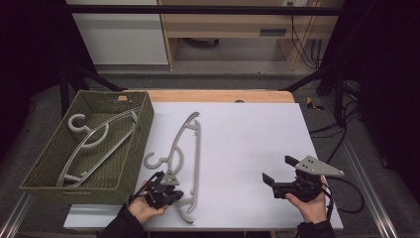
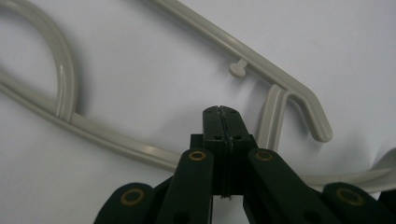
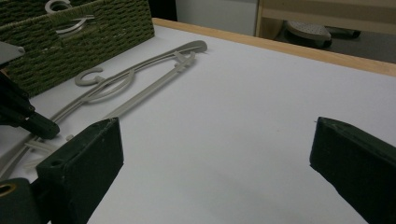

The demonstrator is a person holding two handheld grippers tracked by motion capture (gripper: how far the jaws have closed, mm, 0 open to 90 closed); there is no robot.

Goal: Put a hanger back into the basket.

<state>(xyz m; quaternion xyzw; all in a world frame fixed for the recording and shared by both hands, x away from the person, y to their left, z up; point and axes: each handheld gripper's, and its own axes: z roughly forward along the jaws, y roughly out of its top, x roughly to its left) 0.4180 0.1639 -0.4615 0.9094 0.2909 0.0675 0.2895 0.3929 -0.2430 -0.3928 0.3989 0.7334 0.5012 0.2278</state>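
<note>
Grey plastic hanger point(image 1: 184, 157) on white table point(image 1: 247, 144), left gripper point(image 1: 174, 194) jaws pressed together empty at its 7 o'clock end, right gripper point(image 1: 278, 171) spread wide, well apart at 4 o'clock.

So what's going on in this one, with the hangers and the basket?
A person at a table holds a gripper in each hand. The left gripper, its fingers pressed shut with nothing between them, sits at the near end of a grey hanger lying flat on the white table surface. The right gripper hovers open over bare table, away from the hanger. Another grey hanger already lies in the green woven basket at the left.
</note>
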